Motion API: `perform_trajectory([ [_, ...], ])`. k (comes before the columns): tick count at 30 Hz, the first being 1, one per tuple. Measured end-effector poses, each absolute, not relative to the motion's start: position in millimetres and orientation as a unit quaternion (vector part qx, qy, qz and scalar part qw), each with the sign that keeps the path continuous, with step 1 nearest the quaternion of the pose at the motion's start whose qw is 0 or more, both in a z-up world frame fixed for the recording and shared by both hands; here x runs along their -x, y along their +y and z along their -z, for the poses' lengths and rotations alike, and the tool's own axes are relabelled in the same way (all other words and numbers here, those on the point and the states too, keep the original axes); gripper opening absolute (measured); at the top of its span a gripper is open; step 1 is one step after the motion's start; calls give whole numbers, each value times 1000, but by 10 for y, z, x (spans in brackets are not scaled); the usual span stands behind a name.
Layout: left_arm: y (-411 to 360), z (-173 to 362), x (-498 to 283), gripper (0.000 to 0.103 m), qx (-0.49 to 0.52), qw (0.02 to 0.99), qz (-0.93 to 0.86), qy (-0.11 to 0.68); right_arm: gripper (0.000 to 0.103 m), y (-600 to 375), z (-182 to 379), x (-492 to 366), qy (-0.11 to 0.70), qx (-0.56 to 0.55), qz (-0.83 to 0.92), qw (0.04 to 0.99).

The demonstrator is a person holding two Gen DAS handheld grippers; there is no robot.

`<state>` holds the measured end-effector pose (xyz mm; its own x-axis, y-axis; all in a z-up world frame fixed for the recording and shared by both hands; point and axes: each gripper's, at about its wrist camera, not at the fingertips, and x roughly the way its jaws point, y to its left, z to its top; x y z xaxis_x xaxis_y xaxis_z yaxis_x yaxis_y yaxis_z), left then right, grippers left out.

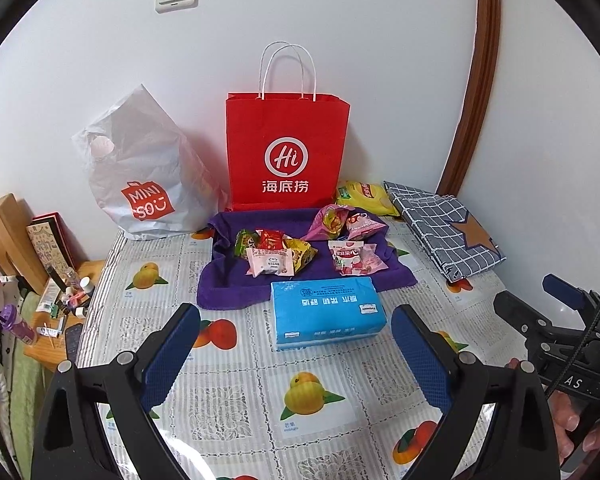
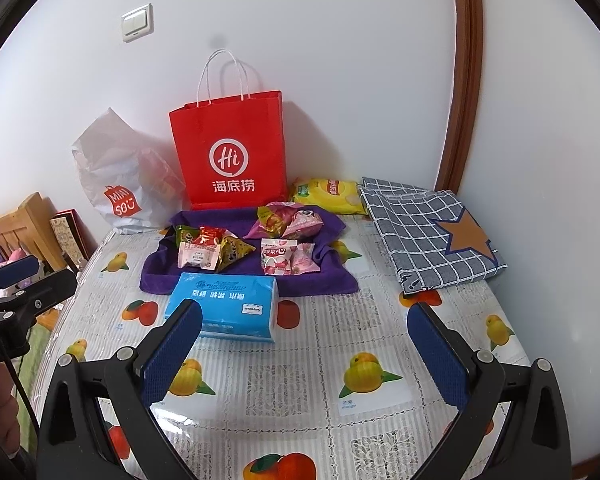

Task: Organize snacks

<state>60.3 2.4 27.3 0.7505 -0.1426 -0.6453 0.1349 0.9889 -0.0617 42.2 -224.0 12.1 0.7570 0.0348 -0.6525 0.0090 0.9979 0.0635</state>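
Several small snack packets lie on a purple towel [image 1: 228, 280] [image 2: 160, 272]: a green, red and yellow heap [image 1: 276, 254] [image 2: 212, 250] on the left, pink ones [image 1: 354, 258] [image 2: 284, 258] on the right. A yellow chip bag [image 1: 366, 196] [image 2: 328, 194] lies behind, beside an upright red paper bag [image 1: 286, 148] [image 2: 228, 144]. A blue tissue pack [image 1: 326, 312] [image 2: 224, 306] sits in front of the towel. My left gripper [image 1: 296, 350] hovers open just before the tissue pack. My right gripper [image 2: 304, 354] is open too, right of the pack, with nothing in it.
A white Miniso plastic bag [image 1: 140, 176] [image 2: 116, 176] leans on the wall at left. A folded grey checked cloth with a star [image 1: 448, 232] [image 2: 428, 232] lies at right. The fruit-print tablecloth [image 1: 236, 400] [image 2: 284, 392] covers the table. A cluttered wooden stand [image 1: 56, 320] is off its left edge.
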Motion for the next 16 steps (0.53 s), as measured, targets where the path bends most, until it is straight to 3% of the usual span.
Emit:
perform_trajectory([
  [16,50,-295,-623,97,15,938,74,337,101,-2243,-131,-429,344,-29,-15,938],
])
